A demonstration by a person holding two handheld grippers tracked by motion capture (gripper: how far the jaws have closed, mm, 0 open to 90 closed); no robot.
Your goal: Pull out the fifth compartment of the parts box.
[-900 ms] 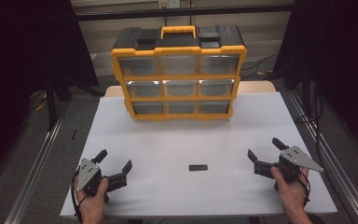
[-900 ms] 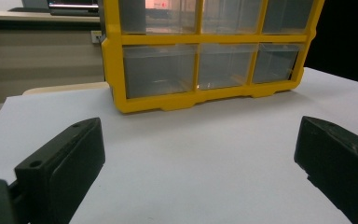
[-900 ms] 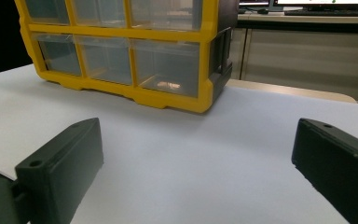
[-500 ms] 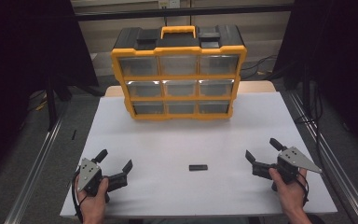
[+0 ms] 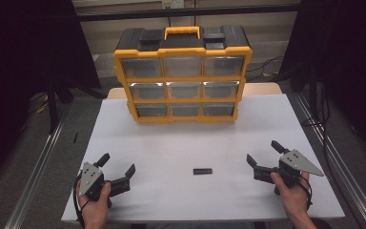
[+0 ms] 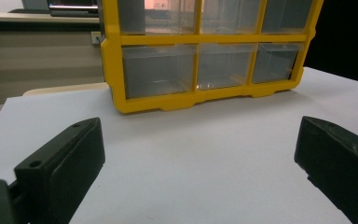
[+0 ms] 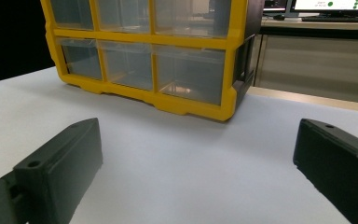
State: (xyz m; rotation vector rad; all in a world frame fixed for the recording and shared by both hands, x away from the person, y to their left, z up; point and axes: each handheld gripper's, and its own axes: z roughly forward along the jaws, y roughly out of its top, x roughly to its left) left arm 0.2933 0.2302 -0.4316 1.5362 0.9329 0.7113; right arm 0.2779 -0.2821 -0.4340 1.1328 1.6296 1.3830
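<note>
A white bench [image 5: 171,148] is seen from above, with a yellow-and-black drawer cabinet [image 5: 183,76] standing upright at its far edge, its three rows of clear drawers facing the person. A small black bar [image 5: 202,171] lies flat on the near half of the bench, between the two hand-held tools and touched by neither. The left gripper [image 5: 118,171] is held low near the front left corner, its fingers spread wide with nothing between them. The right gripper [image 5: 264,153] is held near the front right, nearer to the bar, its fingers likewise spread wide and empty. In both gripper views the cabinet's lower drawers are framed between two parted black fingers [image 6: 60,163] [image 7: 58,161], with bare bench beneath.
</note>
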